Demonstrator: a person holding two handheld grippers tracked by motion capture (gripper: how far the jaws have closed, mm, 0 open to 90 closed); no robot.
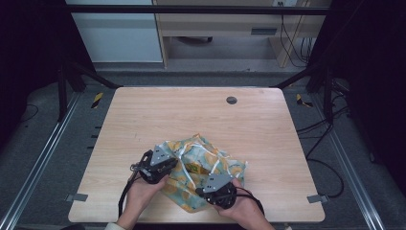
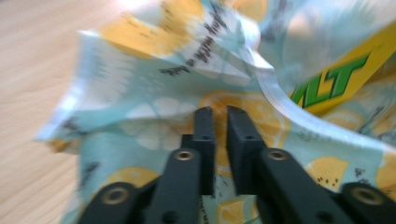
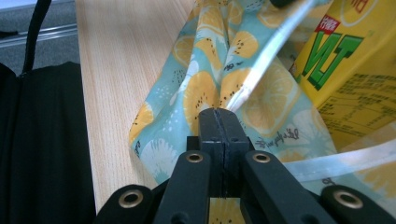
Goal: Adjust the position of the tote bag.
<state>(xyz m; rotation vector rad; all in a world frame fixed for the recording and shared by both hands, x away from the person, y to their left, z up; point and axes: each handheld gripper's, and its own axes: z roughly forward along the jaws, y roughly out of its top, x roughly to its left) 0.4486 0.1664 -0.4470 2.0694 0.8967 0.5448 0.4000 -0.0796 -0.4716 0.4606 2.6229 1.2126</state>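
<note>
The right gripper has its jaws pressed fully together, and the pale hem of the lemon-print bag runs straight into the seam between them — so they look clamped on that edge of cloth. The left gripper has its jaws nearly together with a thin slot left between them; bag fabric lies right behind the tips, but the left gripper view is blurred, and I cannot be sure whether a fold is caught in the slot or the tips merely rest against the cloth.

Outward from there, both grippers sit at the mouth of the bag, one on each side. Inside it lies a yellow drink carton with green lettering, its face showing past the raised cloth. White drawstrings trail across the top of the bag.

In the high view the bag lies crumpled on the near part of the wooden counter, between the two hands, with the left gripper at its left edge and the right gripper at its near right corner.

The step in hand, as I judge it, is taking hold of the bag's rim on both sides — either to spread the mouth or to close it over the carton. The next move calls for a sure left-side pinch first, then an even pull from both hands so the thin cloth does not slip free.
</note>
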